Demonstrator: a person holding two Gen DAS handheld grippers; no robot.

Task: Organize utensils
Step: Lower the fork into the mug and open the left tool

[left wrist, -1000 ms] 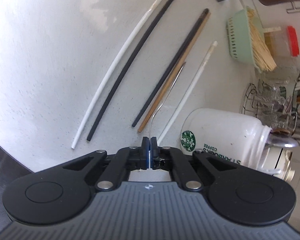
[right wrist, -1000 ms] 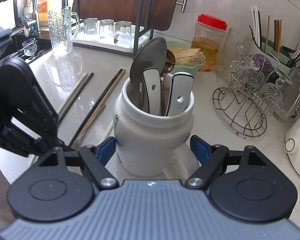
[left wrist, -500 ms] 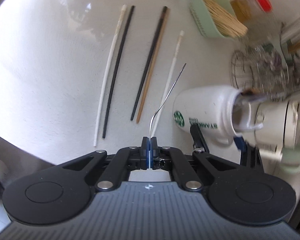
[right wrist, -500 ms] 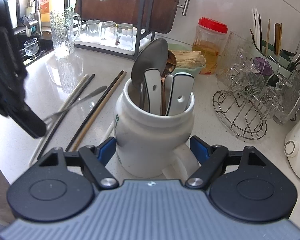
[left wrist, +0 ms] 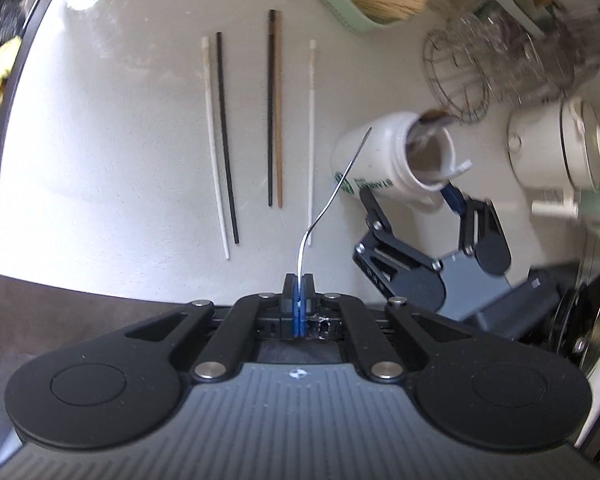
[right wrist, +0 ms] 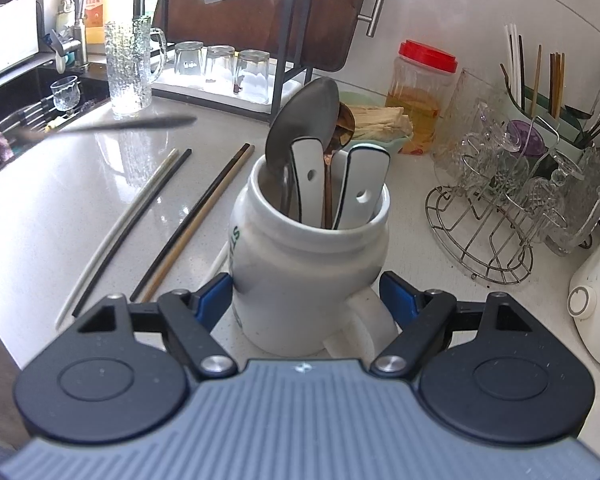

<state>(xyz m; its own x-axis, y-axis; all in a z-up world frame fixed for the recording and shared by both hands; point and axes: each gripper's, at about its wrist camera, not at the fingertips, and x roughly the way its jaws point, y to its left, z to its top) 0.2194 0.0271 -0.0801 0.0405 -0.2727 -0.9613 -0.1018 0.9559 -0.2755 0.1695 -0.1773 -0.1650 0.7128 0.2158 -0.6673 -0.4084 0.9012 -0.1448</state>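
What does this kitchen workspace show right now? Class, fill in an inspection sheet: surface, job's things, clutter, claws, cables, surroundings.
Surface: pale speckled countertop, no spills seen.
Job's things: white mug upright, holding spoons; five chopsticks lying loose beside it; thin metal utensil in the air.
Clutter: wire glass rack, red-lidded jar, green basket.
Claws: left claw shut on the metal utensil; right claw clasps the mug low down, pads on its sides.
Cables: nothing seen.
Surroundings: sink at far left, upturned glasses on a tray.
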